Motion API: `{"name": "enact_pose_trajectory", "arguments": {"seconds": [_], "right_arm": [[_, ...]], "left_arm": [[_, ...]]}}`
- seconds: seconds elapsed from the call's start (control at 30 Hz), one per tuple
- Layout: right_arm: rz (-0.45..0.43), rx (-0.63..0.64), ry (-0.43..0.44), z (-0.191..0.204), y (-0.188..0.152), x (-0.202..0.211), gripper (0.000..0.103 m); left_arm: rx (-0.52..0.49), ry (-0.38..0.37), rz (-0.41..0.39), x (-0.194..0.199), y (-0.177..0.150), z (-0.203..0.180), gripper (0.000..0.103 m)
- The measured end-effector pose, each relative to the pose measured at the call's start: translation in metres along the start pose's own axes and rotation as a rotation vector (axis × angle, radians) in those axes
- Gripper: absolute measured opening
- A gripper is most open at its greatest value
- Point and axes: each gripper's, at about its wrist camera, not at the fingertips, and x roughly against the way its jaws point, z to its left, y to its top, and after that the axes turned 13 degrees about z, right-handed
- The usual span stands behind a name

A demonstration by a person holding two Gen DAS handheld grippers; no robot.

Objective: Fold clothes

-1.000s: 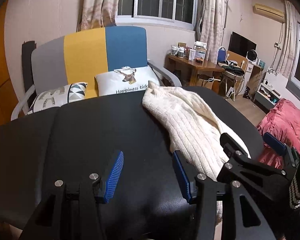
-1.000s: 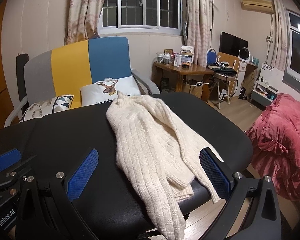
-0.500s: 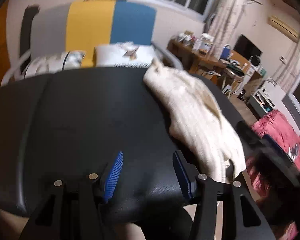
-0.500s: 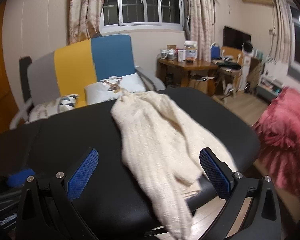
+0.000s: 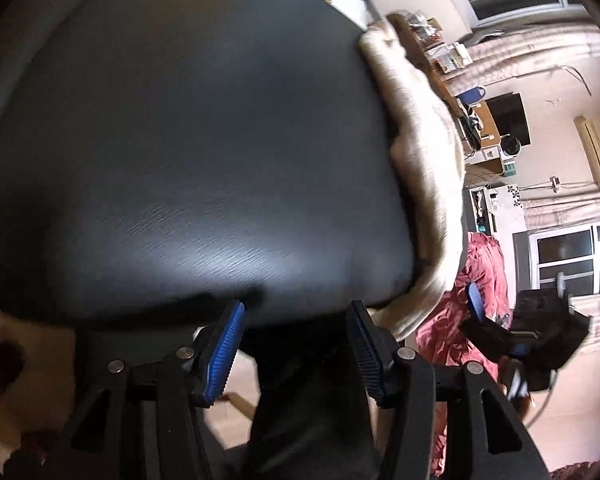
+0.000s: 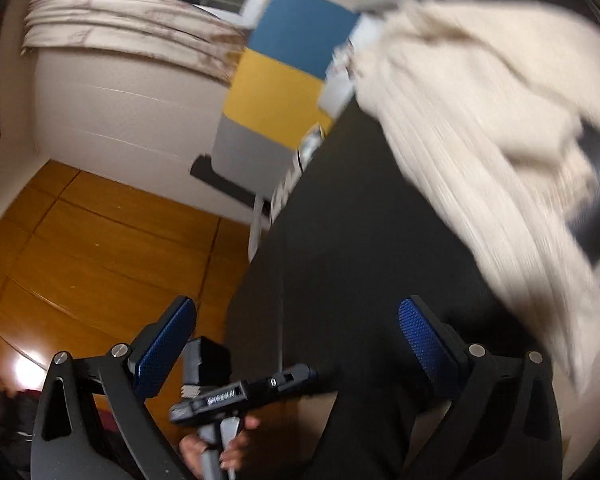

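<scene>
Table: black round top [image 5: 172, 128], sheen across its bare part in the left wrist view; both views are tilted and smeared by motion.
Armchair: back in blue, yellow and grey panels [image 6: 276, 92], standing past the far rim of the table against a pale wall.
Sweater: cream knit [image 6: 480, 112], spread along one side of the table; in the left wrist view it [image 5: 424, 152] runs down the right rim and its lower end hangs over the edge, just beside the left gripper's right finger.
Bedding: red, crumpled [image 5: 480, 280], off the table beyond the sweater's hanging end.
Left gripper: [image 5: 294, 348] jaws opening, blue pads well apart, nothing between them; tips sit at the near rim of the table. It also appears low in the right wrist view [image 6: 236, 392], with a hand [image 6: 216, 448] around its handle.
Right gripper: [image 6: 296, 344] jaws spread wide with nothing between the pads, over the dark tabletop, near the sweater but apart from it. In the left wrist view it [image 5: 524, 332] is a dark blur at the right edge.
</scene>
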Motion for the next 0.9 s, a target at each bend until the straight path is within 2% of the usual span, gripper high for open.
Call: {"name": "enact_pose_trajectory", "arguments": {"seconds": [0.1,0.23,0.3,0.33,0.47,0.53,0.6,0.67,0.73,0.83,0.9], "right_arm": [[-0.006,-0.006,-0.091,-0.006,-0.002,0.008,0.103],[-0.057,0.094,-0.152,0.009,0.017,0.016,0.103],[-0.063,0.128,-0.202,0.014,0.031,0.016,0.103],[-0.052,0.095,-0.240,0.009,0.038,0.016,0.103],[-0.112,0.028,-0.276,-0.011,0.053,0.026,0.103],[-0.107,0.005,-0.259,-0.024,0.060,0.027,0.103],[-0.120,-0.046,-0.207,-0.038,0.068,0.034,0.103],[-0.143,-0.053,-0.142,-0.040,0.073,0.025,0.103],[-0.141,-0.062,-0.086,-0.043,0.076,0.021,0.103],[-0.106,-0.048,-0.164,-0.046,0.079,0.002,0.103],[-0.051,-0.050,-0.216,-0.048,0.086,-0.016,0.103]], "left_arm": [[-0.010,-0.014,0.027,0.003,-0.015,0.021,0.065],[-0.066,0.075,-0.009,0.016,-0.017,0.025,0.076],[-0.046,0.043,-0.024,0.021,-0.010,0.030,0.076],[-0.030,0.021,-0.032,0.023,-0.006,0.033,0.076],[0.045,-0.052,-0.033,0.025,0.010,0.044,0.076],[0.085,-0.095,-0.018,0.025,0.016,0.049,0.077],[0.098,-0.109,-0.015,0.028,0.019,0.050,0.076],[0.099,-0.080,-0.041,0.035,0.017,0.047,0.076],[0.070,-0.015,-0.095,0.050,0.011,0.039,0.076],[0.009,0.046,-0.165,0.070,0.008,0.026,0.076],[-0.026,0.108,-0.232,0.086,0.005,0.018,0.076]]}}
